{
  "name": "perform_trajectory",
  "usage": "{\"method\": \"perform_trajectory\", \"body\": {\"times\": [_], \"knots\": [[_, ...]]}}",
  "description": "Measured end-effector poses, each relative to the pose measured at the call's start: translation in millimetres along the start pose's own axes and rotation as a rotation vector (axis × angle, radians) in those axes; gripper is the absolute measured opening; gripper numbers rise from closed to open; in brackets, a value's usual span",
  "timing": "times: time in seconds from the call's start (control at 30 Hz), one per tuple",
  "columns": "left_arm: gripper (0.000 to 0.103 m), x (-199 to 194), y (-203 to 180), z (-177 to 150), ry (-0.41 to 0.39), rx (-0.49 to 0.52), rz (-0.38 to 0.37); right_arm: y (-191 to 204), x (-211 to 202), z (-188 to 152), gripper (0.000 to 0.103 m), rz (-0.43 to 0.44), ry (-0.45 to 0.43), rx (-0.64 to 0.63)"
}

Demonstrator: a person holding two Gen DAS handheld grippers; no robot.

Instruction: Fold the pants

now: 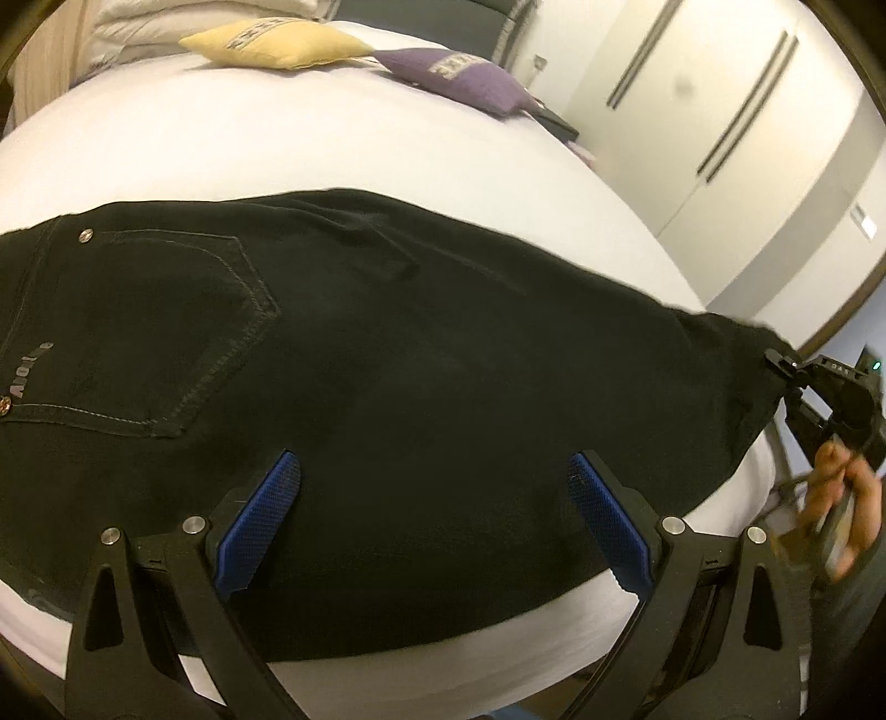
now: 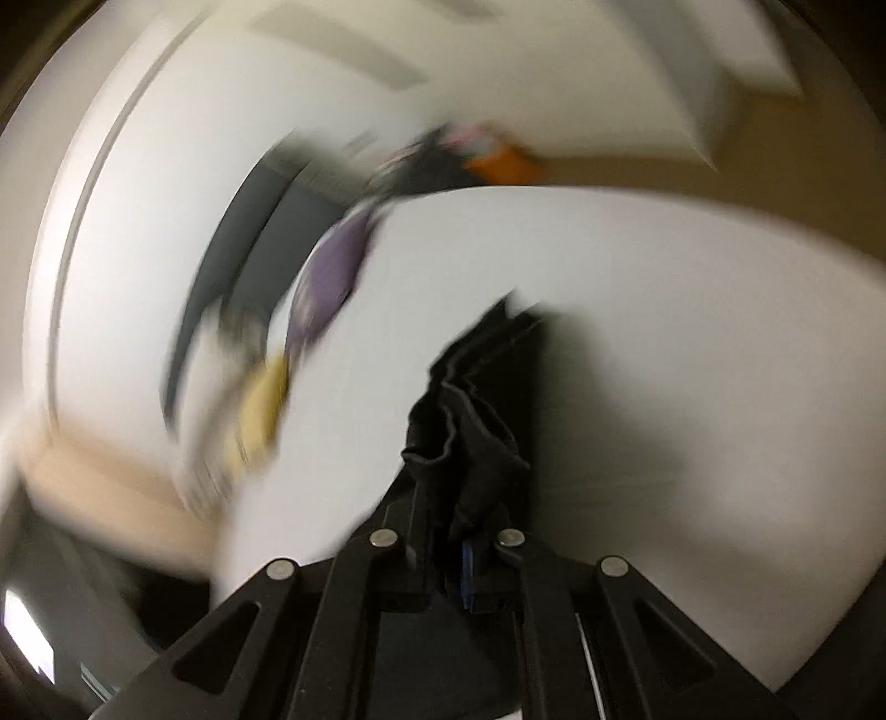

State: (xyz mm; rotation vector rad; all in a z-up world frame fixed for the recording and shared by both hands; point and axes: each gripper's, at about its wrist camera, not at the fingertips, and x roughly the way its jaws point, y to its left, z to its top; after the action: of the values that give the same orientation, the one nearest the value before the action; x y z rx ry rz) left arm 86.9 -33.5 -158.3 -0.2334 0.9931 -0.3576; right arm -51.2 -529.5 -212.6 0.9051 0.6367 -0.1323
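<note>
Black pants point(image 1: 421, 354) lie flat across a white bed point(image 1: 277, 149), back pocket at the left. My left gripper point(image 1: 434, 476) is open, its blue pads point(image 1: 260, 515) spread just above the pants' near edge, holding nothing. My right gripper point(image 1: 786, 371) shows at the far right in the left wrist view, pinching the leg end. In the right wrist view my right gripper point(image 2: 451, 531) is shut on a bunched fold of the black pants point(image 2: 470, 410); that view is motion-blurred.
A yellow cushion point(image 1: 277, 44) and a purple cushion point(image 1: 465, 77) lie at the far side of the bed. White wardrobe doors point(image 1: 720, 111) stand to the right. The bed's near edge runs under my left gripper.
</note>
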Motion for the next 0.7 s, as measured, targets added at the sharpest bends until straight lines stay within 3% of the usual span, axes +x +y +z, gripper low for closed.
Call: {"method": "perform_trajectory", "body": {"times": [0.1, 0.17, 0.23, 0.3, 0.57, 0.7], "knots": [[0.099, -2.9, 14.5, 8.3, -0.010, -0.075, -0.028, 86.6, 35.3, -49.6, 0.007, -0.014, 0.162, -0.413], [0.099, -2.8, 22.1, 13.3, -0.010, -0.127, -0.064, 120.3, 53.6, -91.9, 0.007, -0.001, 0.259, -0.600], [0.099, -1.0, 26.8, 15.7, -0.007, -0.168, -0.109, 135.7, 62.6, -122.1, 0.007, -0.013, 0.299, -0.722], [0.099, 4.5, 27.5, 18.9, 0.005, -0.202, -0.160, 138.6, 70.2, -138.4, 0.007, -0.044, 0.313, -0.762], [0.099, 49.4, 1.4, 49.2, 0.131, -0.333, -0.404, 133.9, 60.5, -138.8, 0.007, -0.030, 0.262, -0.765], [0.099, 75.3, -18.0, 69.4, 0.198, -0.323, -0.420, 136.3, 55.4, -148.4, 0.007, -0.043, 0.239, -0.824]]}}
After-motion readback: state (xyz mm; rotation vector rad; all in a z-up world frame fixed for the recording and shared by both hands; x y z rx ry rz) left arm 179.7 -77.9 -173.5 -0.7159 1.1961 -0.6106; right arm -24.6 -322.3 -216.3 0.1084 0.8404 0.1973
